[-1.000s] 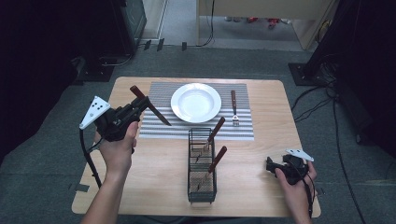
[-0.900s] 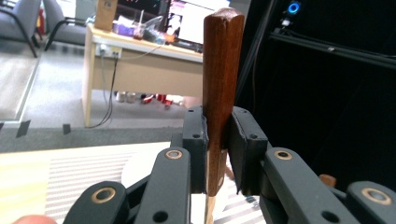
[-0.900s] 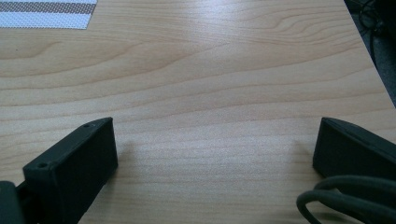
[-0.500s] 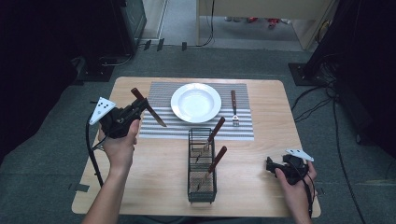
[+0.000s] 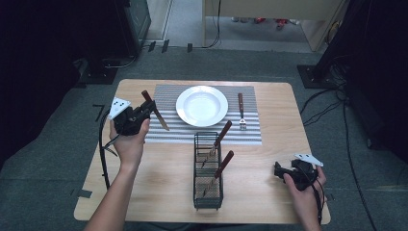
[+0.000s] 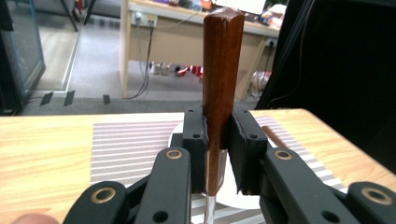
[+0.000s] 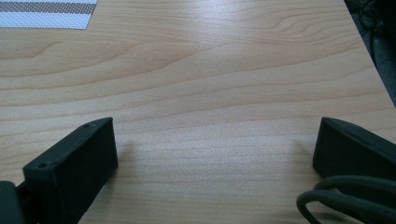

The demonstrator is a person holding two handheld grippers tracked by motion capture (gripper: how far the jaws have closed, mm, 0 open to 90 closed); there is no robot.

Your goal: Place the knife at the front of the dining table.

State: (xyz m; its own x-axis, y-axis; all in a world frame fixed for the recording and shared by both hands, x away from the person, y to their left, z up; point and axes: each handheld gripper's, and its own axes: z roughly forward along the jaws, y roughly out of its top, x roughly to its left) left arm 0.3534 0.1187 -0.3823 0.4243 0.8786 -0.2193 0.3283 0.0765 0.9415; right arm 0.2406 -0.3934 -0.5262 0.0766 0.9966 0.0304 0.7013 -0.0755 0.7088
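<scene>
Knife clamped in my left gripper above the striped placemat.

My left gripper [image 5: 144, 111] is closed on the wooden-handled knife [image 6: 219, 93], held over the placemat [image 5: 166, 96] left of the white plate [image 5: 202, 105]; my right gripper [image 7: 215, 149] rests on the table [image 7: 224, 70], jaws apart.

Wooden table [image 5: 168, 173] bears placemat [image 5: 168, 91] and wire caddy [image 5: 208, 168].

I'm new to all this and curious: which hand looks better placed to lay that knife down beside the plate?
The left. The left gripper is already clamped on the knife, just left of the plate above the striped mat. The right gripper rests open and empty at the table's near right corner.
</scene>
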